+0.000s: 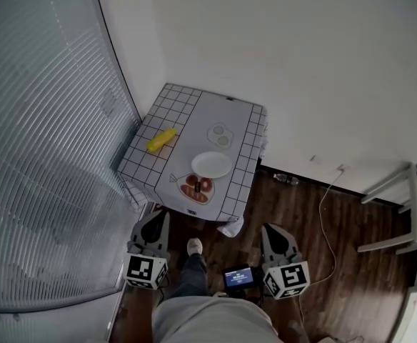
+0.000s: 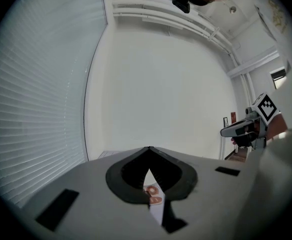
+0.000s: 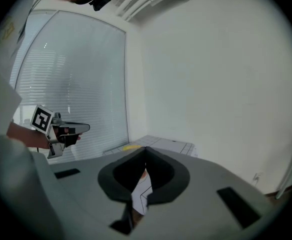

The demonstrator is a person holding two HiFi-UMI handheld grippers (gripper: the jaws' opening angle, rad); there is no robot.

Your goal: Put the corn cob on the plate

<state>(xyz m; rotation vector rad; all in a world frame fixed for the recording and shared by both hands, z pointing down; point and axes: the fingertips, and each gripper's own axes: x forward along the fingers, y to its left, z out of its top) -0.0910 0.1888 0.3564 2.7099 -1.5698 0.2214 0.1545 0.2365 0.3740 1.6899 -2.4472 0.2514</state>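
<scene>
Facing the worktop (image 1: 226, 113) from afar, left claw (image 1: 157, 216) and right claw (image 1: 275, 229) are closed, empty; seemingly the approach stage, next needing one opened around the corn cob (image 1: 161, 139).

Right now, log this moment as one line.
stage: not started | corn: on table, left of plate | plate: empty | left tool: shut, empty | right tool: shut, empty

On the table (image 1: 233, 113), a cob (image 1: 161, 140) is lying by the left edge, a plate (image 1: 211, 164) sitting near the front edge.
</scene>
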